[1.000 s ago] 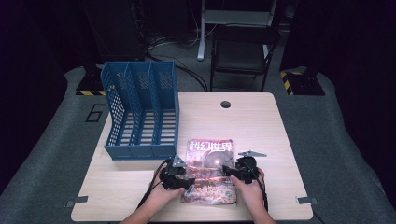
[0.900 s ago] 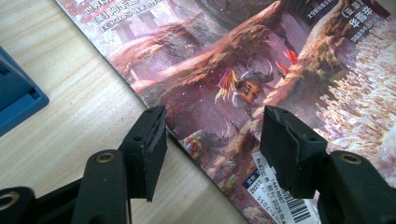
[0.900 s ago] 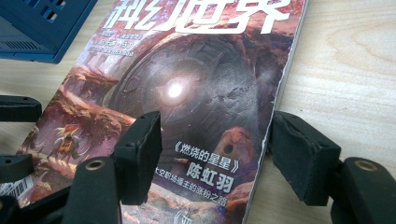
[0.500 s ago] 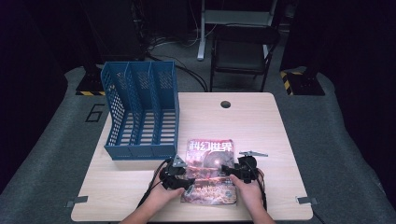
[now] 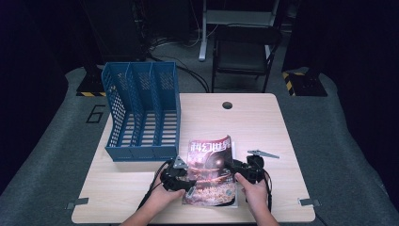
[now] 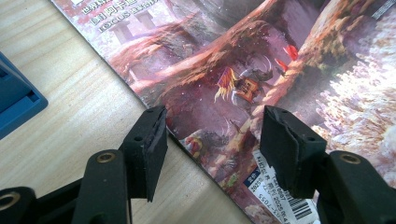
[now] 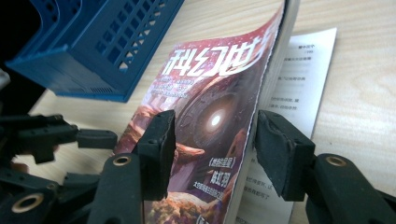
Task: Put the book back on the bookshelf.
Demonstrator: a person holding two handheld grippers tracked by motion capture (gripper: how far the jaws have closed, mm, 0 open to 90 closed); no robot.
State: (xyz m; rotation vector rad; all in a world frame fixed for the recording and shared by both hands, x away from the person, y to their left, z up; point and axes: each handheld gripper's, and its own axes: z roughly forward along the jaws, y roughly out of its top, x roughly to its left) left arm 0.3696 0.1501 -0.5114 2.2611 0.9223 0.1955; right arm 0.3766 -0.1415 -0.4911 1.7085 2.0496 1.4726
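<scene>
A magazine (image 5: 211, 169) with a reddish illustrated cover lies on the table near the front edge. My left gripper (image 5: 185, 181) is at its left edge. In the left gripper view the open jaws (image 6: 212, 121) straddle that edge, one pad over bare wood and one over the cover (image 6: 243, 65). My right gripper (image 5: 236, 168) is at the right edge. Its jaws have just been closing, and in the right gripper view (image 7: 214, 121) the lifted cover and pages (image 7: 210, 102) stand between the pads without being pinched. White inner pages (image 7: 303, 79) lie flat beneath.
A blue three-slot file rack (image 5: 141, 113) stands on the wooden table (image 5: 263, 127) behind and to the left of the magazine, its corner close to the left gripper (image 6: 14, 100). A cable hole (image 5: 227, 105) sits near the far edge. A dark chair (image 5: 244, 52) stands beyond the table.
The right gripper has shifted slightly at the magazine's right edge. The left hand and the magazine look unmoved.
</scene>
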